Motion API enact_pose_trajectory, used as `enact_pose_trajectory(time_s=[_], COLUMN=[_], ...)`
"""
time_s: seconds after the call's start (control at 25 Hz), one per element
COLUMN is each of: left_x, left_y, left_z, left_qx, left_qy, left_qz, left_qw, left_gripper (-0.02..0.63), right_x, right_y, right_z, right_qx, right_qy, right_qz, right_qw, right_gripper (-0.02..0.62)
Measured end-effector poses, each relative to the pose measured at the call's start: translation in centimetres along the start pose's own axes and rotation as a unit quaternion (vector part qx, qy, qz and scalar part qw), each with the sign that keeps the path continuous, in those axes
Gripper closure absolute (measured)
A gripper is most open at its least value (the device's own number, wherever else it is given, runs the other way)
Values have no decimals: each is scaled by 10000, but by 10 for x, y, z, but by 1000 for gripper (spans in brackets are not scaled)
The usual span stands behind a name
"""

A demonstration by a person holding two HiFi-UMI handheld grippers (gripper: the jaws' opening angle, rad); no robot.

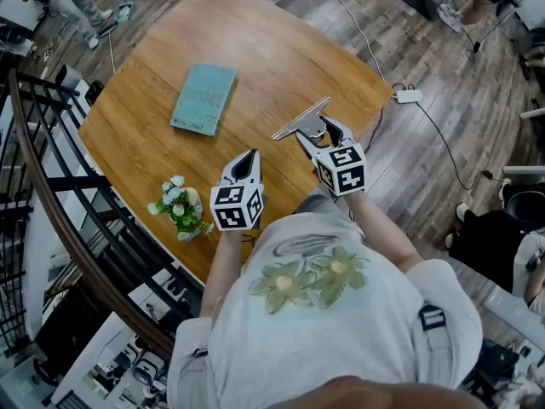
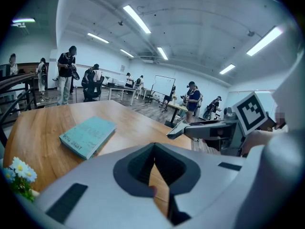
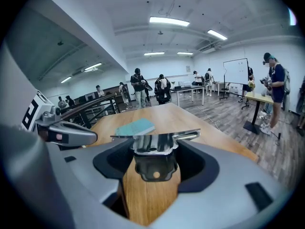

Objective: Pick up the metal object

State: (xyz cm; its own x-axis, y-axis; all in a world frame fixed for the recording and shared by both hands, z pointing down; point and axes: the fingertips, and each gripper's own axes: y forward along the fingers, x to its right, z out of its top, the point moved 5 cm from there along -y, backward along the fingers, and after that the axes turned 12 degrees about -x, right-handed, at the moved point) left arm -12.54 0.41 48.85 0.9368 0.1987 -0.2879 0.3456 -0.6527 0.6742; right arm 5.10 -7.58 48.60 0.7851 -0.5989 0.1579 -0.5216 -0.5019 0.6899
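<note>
The metal object [image 1: 300,123] is a flat shiny blade on a short bracket. My right gripper [image 1: 322,132] is shut on its bracket and holds it a little above the wooden table [image 1: 272,41]. In the right gripper view the metal object [image 3: 153,140] lies crosswise between the jaws of my right gripper [image 3: 153,152]. My left gripper [image 1: 247,160] hovers over the table's near edge, shut with nothing in it. The left gripper view shows my left gripper [image 2: 154,151] with its jaws together, and the metal object [image 2: 178,129] to the right, held by the right gripper [image 2: 212,130].
A teal book [image 1: 204,99] lies flat mid-table, left of the metal object. A small pot of white flowers [image 1: 180,208] stands at the near left edge. A curved railing [image 1: 51,194] runs along the left. Cables and a power strip [image 1: 409,96] lie on the floor.
</note>
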Motion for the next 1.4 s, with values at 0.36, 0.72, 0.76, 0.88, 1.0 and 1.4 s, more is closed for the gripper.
enact_pose_trajectory(time_s=[0.36,0.72,0.76,0.88,1.0,1.4], left_x=[5,10,10,11,12,21], left_y=[-5,-10,-10,-13,-15,-12], left_z=[3,-1,-1,-1,0,-12], left_qx=[29,80,84,97,103,150], left_qy=[71,104,102,95,88,123], left_qz=[-36,-16,-11,7,12,25], left_qw=[10000,9999,9999,9999,9999,9998], left_gripper=[592,592,592,592,592,591], right_x=[-4,-8,-9,-11,-12,-12], right_y=[-22,-36,-38,-43,-46,-54], right_z=[6,4,4,6,10,0], right_qx=[216,403,418,469,521,646], right_qy=[-18,6,5,-13,-34,-32], right_qz=[36,66,69,91,114,193], right_qw=[9998,9992,9991,9989,9986,9977], right_gripper=[308,308,308,308,308,308])
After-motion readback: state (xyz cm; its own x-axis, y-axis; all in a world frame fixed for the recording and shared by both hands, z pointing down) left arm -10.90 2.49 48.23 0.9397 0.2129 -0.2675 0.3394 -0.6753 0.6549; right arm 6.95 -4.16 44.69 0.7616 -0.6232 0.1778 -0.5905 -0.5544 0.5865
